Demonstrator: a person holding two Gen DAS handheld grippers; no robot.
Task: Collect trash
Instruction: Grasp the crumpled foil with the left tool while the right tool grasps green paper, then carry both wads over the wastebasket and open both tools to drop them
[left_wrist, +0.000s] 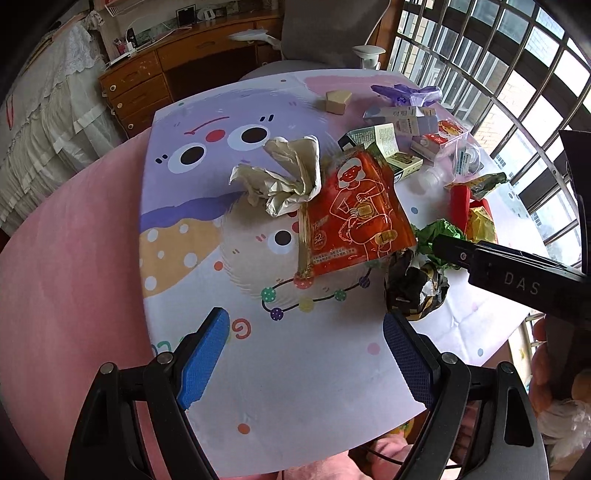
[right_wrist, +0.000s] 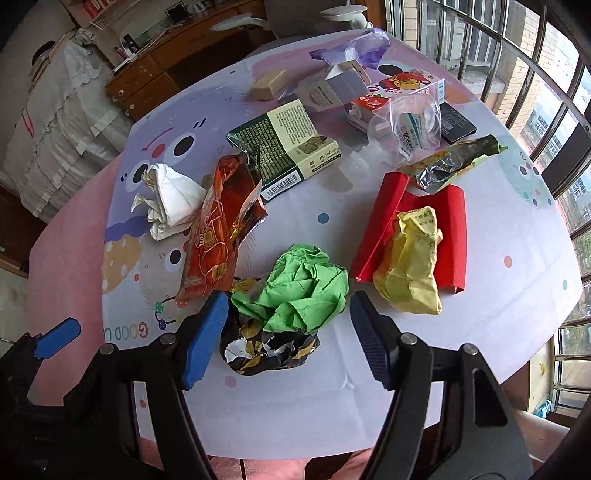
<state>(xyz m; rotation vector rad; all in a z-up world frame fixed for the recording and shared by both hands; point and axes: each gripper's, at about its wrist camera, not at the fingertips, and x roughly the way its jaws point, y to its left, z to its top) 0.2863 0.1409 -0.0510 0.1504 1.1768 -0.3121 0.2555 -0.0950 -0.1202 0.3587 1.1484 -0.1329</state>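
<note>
Trash lies scattered on a cartoon-print tablecloth (left_wrist: 295, 369). In the left wrist view my left gripper (left_wrist: 306, 354) stands open above the cloth, short of an orange wrapper (left_wrist: 354, 218) and a crumpled white tissue (left_wrist: 284, 177). A black-and-gold foil ball (left_wrist: 417, 288) lies by its right finger. In the right wrist view my right gripper (right_wrist: 288, 332) is open around the black-and-gold foil ball (right_wrist: 269, 350) and a green paper ball (right_wrist: 303, 291), without touching them. A yellow paper wad (right_wrist: 410, 262) rests on red card (right_wrist: 450, 229). The orange wrapper (right_wrist: 218, 229) lies left of the green ball.
Further back lie a green-and-cream box (right_wrist: 288, 144), small cartons (right_wrist: 340, 88), a clear plastic bag (right_wrist: 410, 129), a foil wrapper (right_wrist: 454, 162), a purple bag (right_wrist: 354, 48) and a tan block (right_wrist: 269, 85). A wooden desk (left_wrist: 155, 81) and a barred window (left_wrist: 517, 74) stand behind.
</note>
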